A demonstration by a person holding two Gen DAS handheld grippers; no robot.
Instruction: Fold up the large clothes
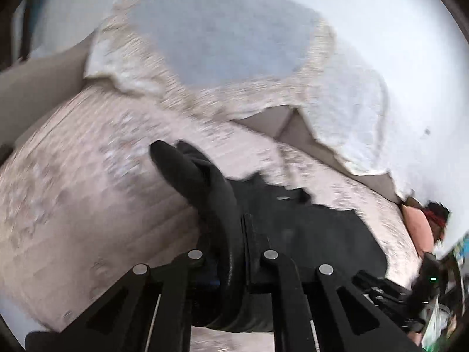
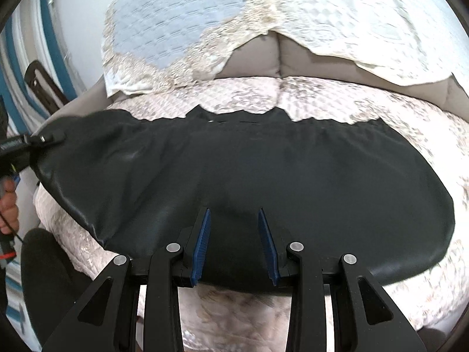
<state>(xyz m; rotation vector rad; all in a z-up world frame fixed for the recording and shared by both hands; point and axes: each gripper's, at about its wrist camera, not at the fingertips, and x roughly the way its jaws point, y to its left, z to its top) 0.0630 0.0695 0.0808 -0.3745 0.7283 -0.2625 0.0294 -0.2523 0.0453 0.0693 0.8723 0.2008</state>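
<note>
Fold step in hand: left gripper (image 1: 225,234) is clamping a bunched corner of the black garment (image 2: 263,176) spread on the sofa (image 2: 322,94), right gripper (image 2: 234,243) is standing half-open over the 6 o'clock hem, unpinched; next, likely pinching it.

Black garment (image 2: 263,170) on quilted sofa cover (image 2: 381,102), R fingers (image 2: 266,234) apart.

Pale quilted sofa cover (image 2: 337,96), lace throw (image 2: 176,29)
</note>
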